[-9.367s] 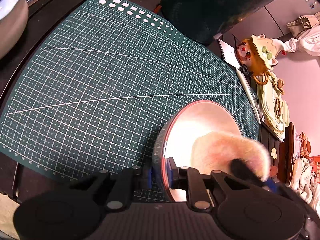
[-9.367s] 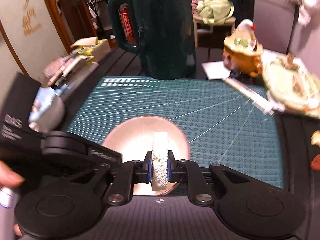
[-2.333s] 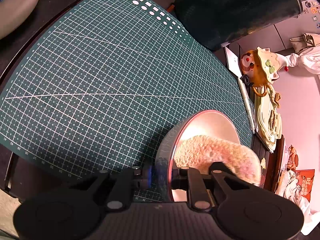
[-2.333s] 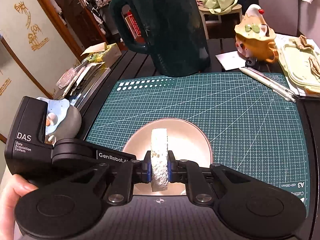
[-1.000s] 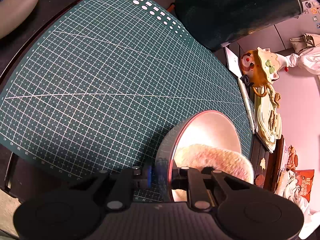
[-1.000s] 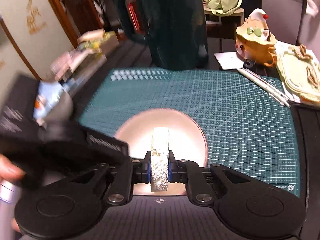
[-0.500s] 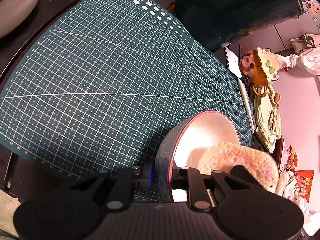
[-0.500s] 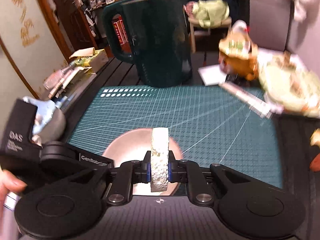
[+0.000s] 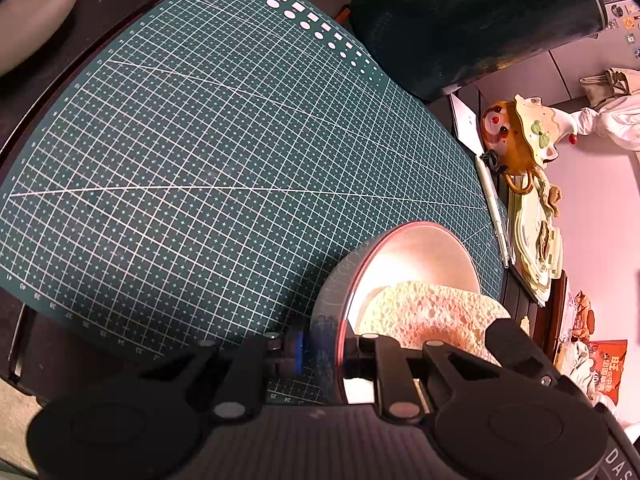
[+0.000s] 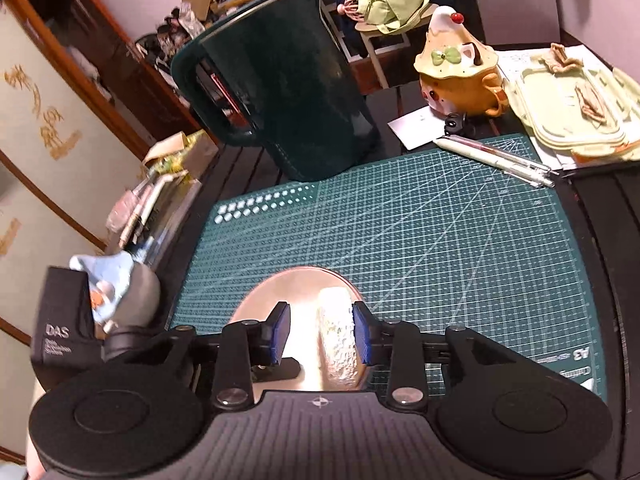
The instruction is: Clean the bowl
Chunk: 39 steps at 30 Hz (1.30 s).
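With the left gripper point(image 9: 322, 354) clamped on the rim of the bowl point(image 9: 420, 256) and the right gripper point(image 10: 320, 334) spread wide around the sponge point(image 10: 338, 332), which stands against its right pad inside the bowl, wiping looks paused or finished.

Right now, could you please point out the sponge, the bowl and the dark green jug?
sponge point(image 10: 338, 336): right wrist view, its top edge.
bowl point(image 9: 424, 258): left wrist view, bare inner wall.
dark green jug point(image 10: 296, 96): right wrist view, its side.

Dark table point(image 10: 608, 216) — green cutting mat point(image 10: 440, 232)
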Tool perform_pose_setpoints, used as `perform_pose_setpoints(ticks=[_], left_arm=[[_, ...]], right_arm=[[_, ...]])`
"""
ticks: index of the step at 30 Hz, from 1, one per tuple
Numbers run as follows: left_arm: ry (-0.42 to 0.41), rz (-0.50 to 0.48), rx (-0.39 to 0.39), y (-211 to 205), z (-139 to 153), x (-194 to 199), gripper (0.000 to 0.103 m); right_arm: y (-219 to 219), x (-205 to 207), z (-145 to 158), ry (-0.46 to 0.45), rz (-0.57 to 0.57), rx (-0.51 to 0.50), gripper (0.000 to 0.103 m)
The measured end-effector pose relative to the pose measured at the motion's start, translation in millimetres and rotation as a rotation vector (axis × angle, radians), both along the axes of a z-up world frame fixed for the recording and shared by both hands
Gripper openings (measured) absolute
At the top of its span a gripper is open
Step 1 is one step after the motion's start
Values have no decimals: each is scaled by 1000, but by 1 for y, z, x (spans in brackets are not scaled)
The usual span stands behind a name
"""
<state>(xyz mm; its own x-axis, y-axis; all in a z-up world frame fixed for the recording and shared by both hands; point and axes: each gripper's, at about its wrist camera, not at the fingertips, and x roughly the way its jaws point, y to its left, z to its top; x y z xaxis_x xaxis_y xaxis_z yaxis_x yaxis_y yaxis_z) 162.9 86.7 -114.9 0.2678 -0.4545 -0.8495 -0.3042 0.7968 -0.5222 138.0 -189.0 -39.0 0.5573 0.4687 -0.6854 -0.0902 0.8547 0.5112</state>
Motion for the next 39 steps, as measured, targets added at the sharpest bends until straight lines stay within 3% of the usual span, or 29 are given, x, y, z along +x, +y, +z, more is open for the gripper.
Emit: perform_pose_setpoints(ticks=[17, 25, 29, 32, 39], left_arm=[[4, 7, -10, 1, 0, -1, 17], [7, 8, -14, -1, -1, 3, 17], [8, 9, -16, 0, -1, 3, 17], [9, 10, -19, 1, -1, 2, 17], [9, 13, -20, 2, -1, 2, 17]], right_arm=[[4, -3, -3, 91, 59, -34, 32], [3, -14, 2, 99, 161, -64, 27], [14, -19, 6, 57, 191, -140, 21], [12, -18, 9, 19, 154, -150, 17], [-4, 0, 2, -20, 9, -37, 16]])
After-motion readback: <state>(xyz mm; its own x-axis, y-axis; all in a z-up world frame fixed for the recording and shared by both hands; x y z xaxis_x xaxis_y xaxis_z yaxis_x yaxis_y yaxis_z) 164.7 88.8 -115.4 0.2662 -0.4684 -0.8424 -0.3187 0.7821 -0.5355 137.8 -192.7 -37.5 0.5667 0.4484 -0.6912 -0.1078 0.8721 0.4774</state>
